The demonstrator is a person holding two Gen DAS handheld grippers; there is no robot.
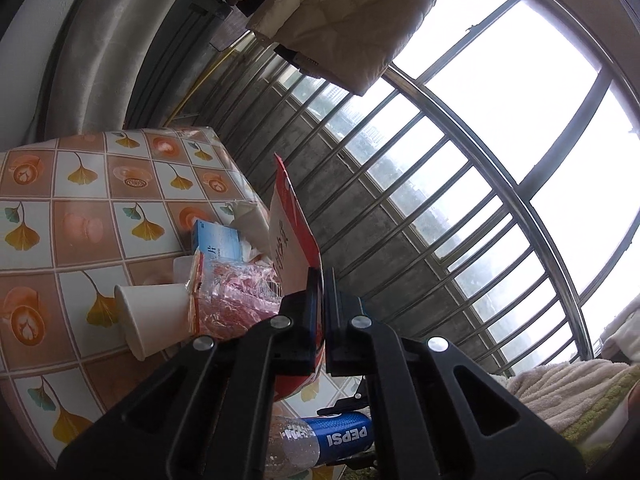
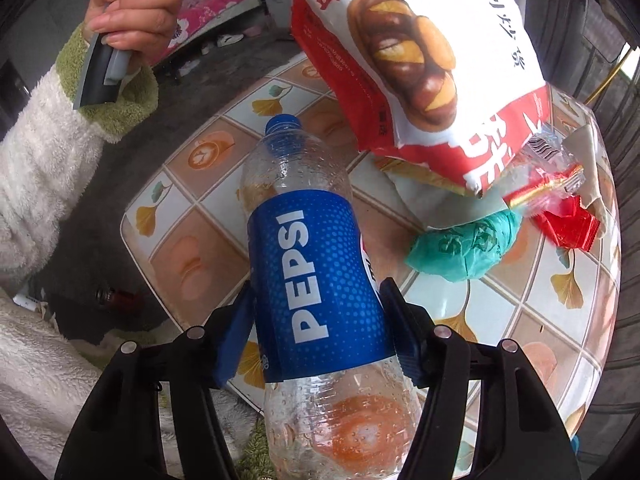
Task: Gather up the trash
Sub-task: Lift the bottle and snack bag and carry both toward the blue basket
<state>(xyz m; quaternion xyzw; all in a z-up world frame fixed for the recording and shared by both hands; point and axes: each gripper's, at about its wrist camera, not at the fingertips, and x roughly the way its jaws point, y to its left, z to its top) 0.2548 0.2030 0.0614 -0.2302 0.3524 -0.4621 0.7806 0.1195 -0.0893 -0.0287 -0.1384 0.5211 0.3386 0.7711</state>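
My left gripper is shut on the edge of a red-and-white snack bag, which it holds above the table. The right wrist view shows that bag hanging over the trash, with a chestnut picture on it. My right gripper is shut on an empty Pepsi bottle at its blue label, cap pointing away, lifted off the patterned tablecloth. The bottle also shows low in the left wrist view.
On the table lie a tipped white paper cup, a blue box, a clear pinkish wrapper, a crumpled green bag and red wrappers. A hand in a fleece sleeve grips a handle. Window bars stand behind.
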